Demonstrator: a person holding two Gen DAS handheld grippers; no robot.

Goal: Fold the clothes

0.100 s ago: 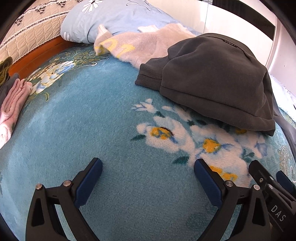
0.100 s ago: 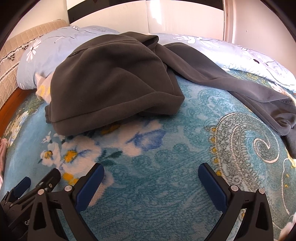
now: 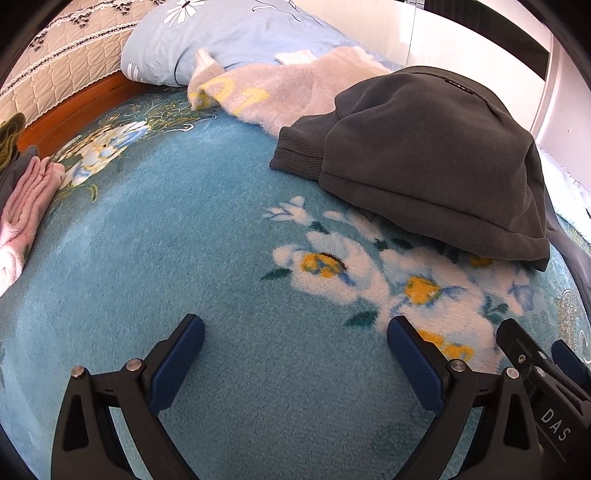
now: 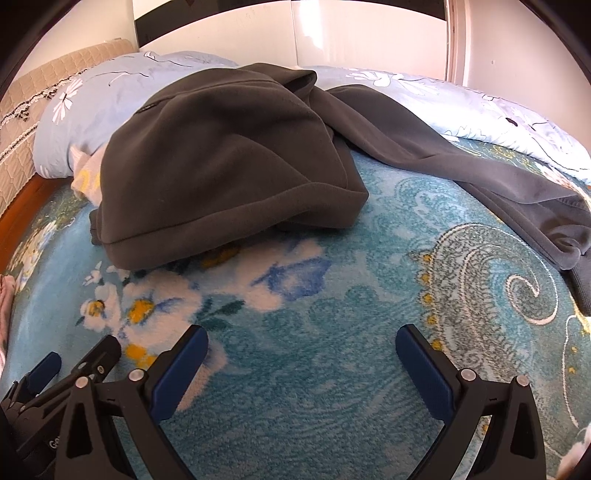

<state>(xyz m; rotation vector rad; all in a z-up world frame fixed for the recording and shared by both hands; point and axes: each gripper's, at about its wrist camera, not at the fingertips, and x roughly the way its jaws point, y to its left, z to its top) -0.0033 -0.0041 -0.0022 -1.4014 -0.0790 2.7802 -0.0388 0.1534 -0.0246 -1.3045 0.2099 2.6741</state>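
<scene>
Your left gripper (image 3: pixel 295 350) and right gripper (image 4: pixel 301 354): fingers spread wide, released, holding nothing, poised side by side above the blue floral blanket (image 3: pixel 184 258); whether the tips brush the pile cannot be told. In the left view the right gripper shows at 4 o'clock; in the right view the left gripper shows at 8 o'clock.

Dark sweatshirt (image 4: pixel 221 158): at 12 o'clock from the right fingers, at 1 o'clock from the left, heaped on the blanket, one sleeve (image 4: pixel 480 170) trailing toward 2 o'clock in the right view. Its body is doubled over loosely, not squared; this lie fits a garment awaiting folding or one partly folded. Judge it as thick fleece: soft, limp, moderately heavy, not slippery, not fragile. It will sag between two holds. Take it by firm edges: the ribbed cuff (image 3: pixel 299 155) for the left fingers, the rolled near edge (image 4: pixel 295 206) for the right.

Cream fleece garment (image 3: pixel 295 88): beyond the sweatshirt, against the pillow (image 3: pixel 229 33). Pink cloth (image 3: pixel 22 206): at 9 o'clock in the left view, in layers.
</scene>
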